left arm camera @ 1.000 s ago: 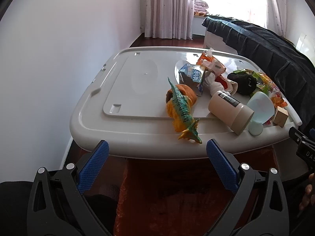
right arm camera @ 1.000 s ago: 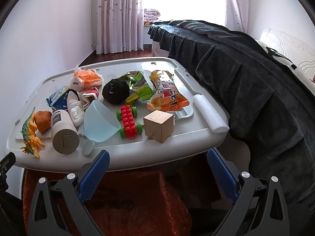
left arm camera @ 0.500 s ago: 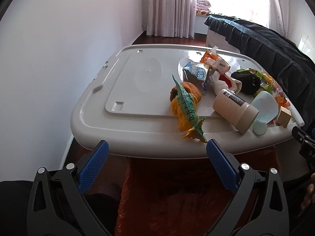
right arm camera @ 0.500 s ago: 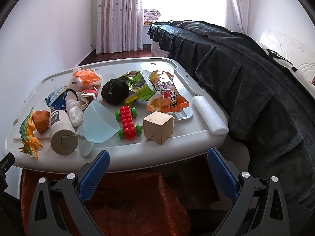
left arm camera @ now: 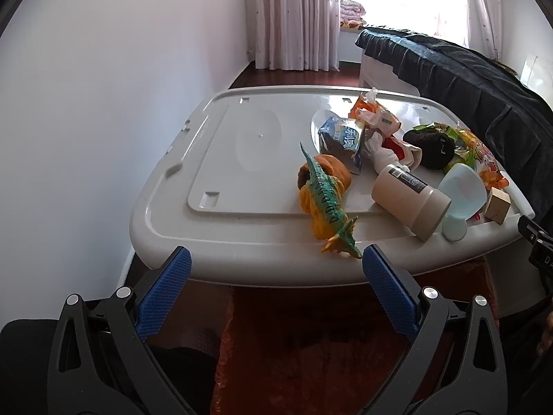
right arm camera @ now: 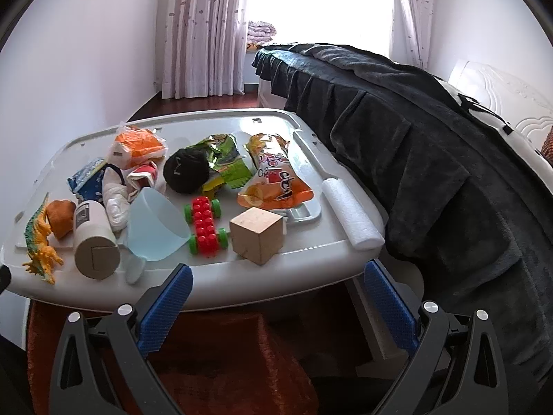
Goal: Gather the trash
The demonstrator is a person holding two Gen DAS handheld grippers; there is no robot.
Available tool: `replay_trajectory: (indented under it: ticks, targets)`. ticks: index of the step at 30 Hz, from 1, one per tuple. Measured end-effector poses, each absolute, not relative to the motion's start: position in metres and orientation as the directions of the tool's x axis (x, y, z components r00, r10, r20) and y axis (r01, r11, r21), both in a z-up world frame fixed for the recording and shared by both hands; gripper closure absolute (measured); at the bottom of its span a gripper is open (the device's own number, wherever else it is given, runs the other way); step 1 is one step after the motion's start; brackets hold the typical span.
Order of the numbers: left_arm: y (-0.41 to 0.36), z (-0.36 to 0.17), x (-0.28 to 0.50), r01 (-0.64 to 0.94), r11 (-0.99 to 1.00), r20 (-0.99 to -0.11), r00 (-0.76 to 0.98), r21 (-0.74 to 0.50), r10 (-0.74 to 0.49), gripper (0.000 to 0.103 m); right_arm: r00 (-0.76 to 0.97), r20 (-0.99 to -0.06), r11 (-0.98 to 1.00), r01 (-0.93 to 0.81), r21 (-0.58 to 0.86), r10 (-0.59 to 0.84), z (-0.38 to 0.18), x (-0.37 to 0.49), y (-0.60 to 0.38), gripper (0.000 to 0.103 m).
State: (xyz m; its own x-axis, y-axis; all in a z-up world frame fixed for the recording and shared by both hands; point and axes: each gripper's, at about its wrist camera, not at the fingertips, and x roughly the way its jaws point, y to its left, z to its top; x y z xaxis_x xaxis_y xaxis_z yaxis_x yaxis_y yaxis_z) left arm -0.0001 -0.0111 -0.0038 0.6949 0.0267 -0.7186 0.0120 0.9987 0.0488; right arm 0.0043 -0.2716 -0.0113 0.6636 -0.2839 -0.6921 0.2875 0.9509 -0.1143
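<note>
Both tongs wide open over a cluttered grey plastic lid

Our left gripper [left arm camera: 276,266] and right gripper [right arm camera: 276,276] gape wide, holding nothing, short of the glossy moulded lid [right arm camera: 276,117]. On it we see crinkled trash: an orange snack packet [right arm camera: 273,180] whose lettering we cannot read, a green foil wrapper [right arm camera: 224,155], and a blue carton [left arm camera: 342,138] with illegible white script, among a wooden cube [right arm camera: 255,238] and a ridged rubber dinosaur [left arm camera: 328,204].
</note>
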Motion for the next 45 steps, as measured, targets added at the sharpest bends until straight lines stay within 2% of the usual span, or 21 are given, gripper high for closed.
replay_trajectory:
  ticks: [16, 20, 24, 31, 35, 37, 39, 45]
  targets:
    - [-0.011, 0.021, 0.01, 0.014, 0.999, -0.725, 0.689, 0.036, 0.017, 0.006, 0.629, -0.725, 0.951, 0.283, -0.123, -0.281, -0.014, 0.015, -0.289, 0.005]
    - [-0.018, 0.041, 0.011, 0.045, 0.996, -0.696, 0.718, 0.072, 0.018, 0.006, 0.632, -0.748, 0.977, 0.183, -0.113, -0.205, 0.001, 0.023, -0.294, 0.005]
    - [-0.019, 0.046, 0.019, 0.065, 0.996, -0.707, 0.707, 0.061, -0.003, 0.006, 0.585, -0.807, 0.997, 0.072, -0.041, -0.075, 0.012, 0.048, -0.322, 0.005]
    - [-0.018, 0.023, 0.023, 0.053, 0.996, -0.759, 0.65, 0.068, 0.017, 0.006, 0.529, -0.842, 0.993, 0.108, -0.056, -0.105, 0.004, 0.085, -0.368, 0.005]
    - [-0.023, 0.021, 0.021, 0.066, 0.989, -0.744, 0.667, 0.13, 0.054, 0.006, 0.476, -0.875, 0.988, 0.153, -0.017, -0.089, -0.013, 0.104, -0.393, 0.005]
    - [-0.023, 0.021, 0.021, 0.067, 0.987, -0.735, 0.675, 0.147, 0.064, 0.006, 0.461, -0.883, 0.984, 0.178, -0.012, -0.094, -0.019, 0.109, -0.4, 0.008]
    - [-0.024, 0.019, 0.021, 0.074, 0.986, -0.733, 0.677, 0.147, 0.058, 0.006, 0.446, -0.889, 0.983, 0.184, -0.017, -0.099, -0.025, 0.112, -0.402, 0.017]
    - [-0.023, 0.013, 0.026, 0.087, 0.989, -0.753, 0.657, 0.121, 0.034, 0.006, 0.412, -0.898, 0.986, 0.116, -0.12, -0.158, -0.038, 0.121, -0.386, 0.026]
